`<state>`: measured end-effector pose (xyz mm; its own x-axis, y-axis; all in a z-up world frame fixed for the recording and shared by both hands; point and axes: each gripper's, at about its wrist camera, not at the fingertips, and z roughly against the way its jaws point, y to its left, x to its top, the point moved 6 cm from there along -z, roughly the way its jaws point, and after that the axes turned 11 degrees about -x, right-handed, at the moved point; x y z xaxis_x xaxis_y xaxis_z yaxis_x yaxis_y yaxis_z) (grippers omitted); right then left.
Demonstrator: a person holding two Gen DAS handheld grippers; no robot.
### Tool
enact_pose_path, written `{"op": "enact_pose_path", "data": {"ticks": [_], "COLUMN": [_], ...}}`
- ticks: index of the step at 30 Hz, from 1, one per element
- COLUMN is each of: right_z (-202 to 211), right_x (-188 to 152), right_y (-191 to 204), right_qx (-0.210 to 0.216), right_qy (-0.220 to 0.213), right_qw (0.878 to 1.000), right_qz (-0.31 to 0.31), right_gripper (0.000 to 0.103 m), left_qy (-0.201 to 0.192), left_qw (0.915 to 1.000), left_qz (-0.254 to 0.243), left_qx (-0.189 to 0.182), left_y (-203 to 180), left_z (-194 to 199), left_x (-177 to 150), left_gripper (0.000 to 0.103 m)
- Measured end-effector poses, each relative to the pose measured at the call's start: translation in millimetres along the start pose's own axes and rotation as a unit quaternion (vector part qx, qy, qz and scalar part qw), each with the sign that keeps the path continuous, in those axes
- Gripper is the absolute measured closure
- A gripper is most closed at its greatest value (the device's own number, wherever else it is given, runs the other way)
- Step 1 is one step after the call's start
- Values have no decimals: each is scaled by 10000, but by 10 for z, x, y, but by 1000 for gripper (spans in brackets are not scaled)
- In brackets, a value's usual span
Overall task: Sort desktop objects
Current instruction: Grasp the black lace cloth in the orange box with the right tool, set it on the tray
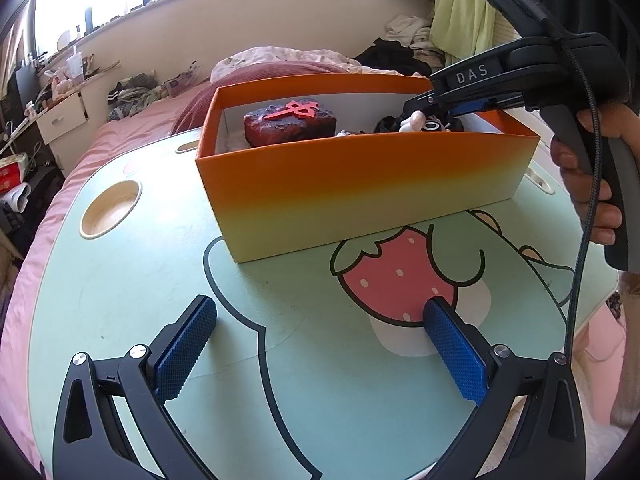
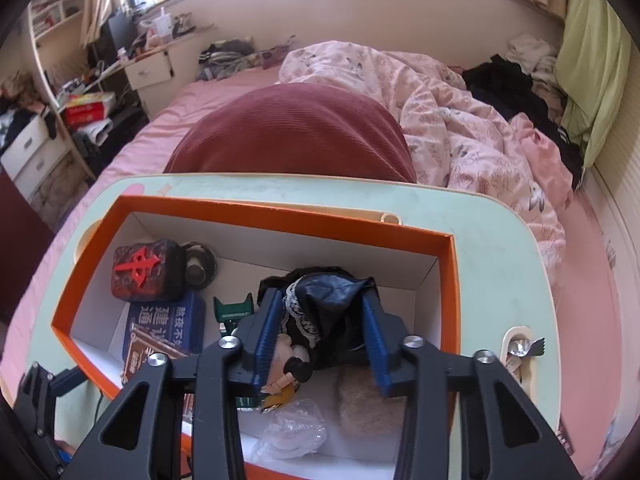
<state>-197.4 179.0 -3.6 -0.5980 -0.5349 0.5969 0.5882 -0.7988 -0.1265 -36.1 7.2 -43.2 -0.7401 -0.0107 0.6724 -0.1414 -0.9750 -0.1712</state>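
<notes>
Orange box (image 2: 256, 216) holds mahjong block (image 2: 146, 270), tin (image 2: 164, 328); right fingers (image 2: 266, 332) clamp doll (image 2: 324, 304); left fingers (image 1: 188, 334) wide

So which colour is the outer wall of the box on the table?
The box fades from orange at the rim to pale yellow at the bottom, seen best from the left wrist.

A pale green lap surface (image 1: 120, 280) with a cartoon strawberry (image 1: 396, 276) printed on it rests on a bed with a pink sheet (image 2: 224, 96). An orange box (image 1: 360, 184) stands directly on the surface — toward its far side. A round cup recess (image 1: 110, 210) is sunk near the left edge — beside the box.
</notes>
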Motion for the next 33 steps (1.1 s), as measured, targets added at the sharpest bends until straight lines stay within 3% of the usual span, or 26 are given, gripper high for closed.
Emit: {"op": "enact_pose_path", "data": {"ticks": [1,2,6,9,11,13,18,21,22,23,25,28,30,33], "right_z": [19,77,682,1174,1360,1352,847,789,817,880,1004,1002,853,690], "right_x": [6,19,68,-86,-234,-490,-822,-876,-887,-928,-1092,-1363,-1457,-1473], "right_y": [-6,-32,-204,-282,-230,-124,44,-20,-56,-116,-185,-142,-56,-75], "right_qx": [-1,43,306,603,951,1298,1616,1715,1718,1653,1391,989,823,818], "right_qy": [-46,-127,-1183,-1739,-1826,-1649,-1041,-1211,-1312,-1504,-1745,-1638,-1280,-1108], "right_qw": [10000,9999,9915,9807,9761,9758,9796,9739,9719,9697,9701,9796,9880,9892], "right_qz": [63,32,-447,-659,-693,-611,-589,-860,-929,-990,-958,-612,-269,-505], "right_gripper": [92,95,96,96,96,96,96,83,66,41,20,16,15,3], "left_qy": [0,1,-1,-3,-4,-5,1,-1,-1,-1,-2,0,-5,-30], "left_qw": [10000,10000,10000,10000,10000,10000,10000,10000,10000,10000,10000,10000,10000,10000], "left_qz": [1,-2,1,4,15,16,14,17,17,19,28,29,31,54], "left_qx": [-4,-6,-27,-40,-30,-24,-11,-9,-7,-5,8,12,11,-17], "left_y": [-5,-7,3,7,11,13,21,18,16,13,17,30,31,28], "left_z": [1,4,10,14,14,14,13,12,10,8,6,7,9,12], "left_x": [-1,7,18,16,22,19,21,23,24,25,27,36,36,40], "left_gripper": [0,0,0,0,0,0,0,0,0,0,0,0,0,0]}}
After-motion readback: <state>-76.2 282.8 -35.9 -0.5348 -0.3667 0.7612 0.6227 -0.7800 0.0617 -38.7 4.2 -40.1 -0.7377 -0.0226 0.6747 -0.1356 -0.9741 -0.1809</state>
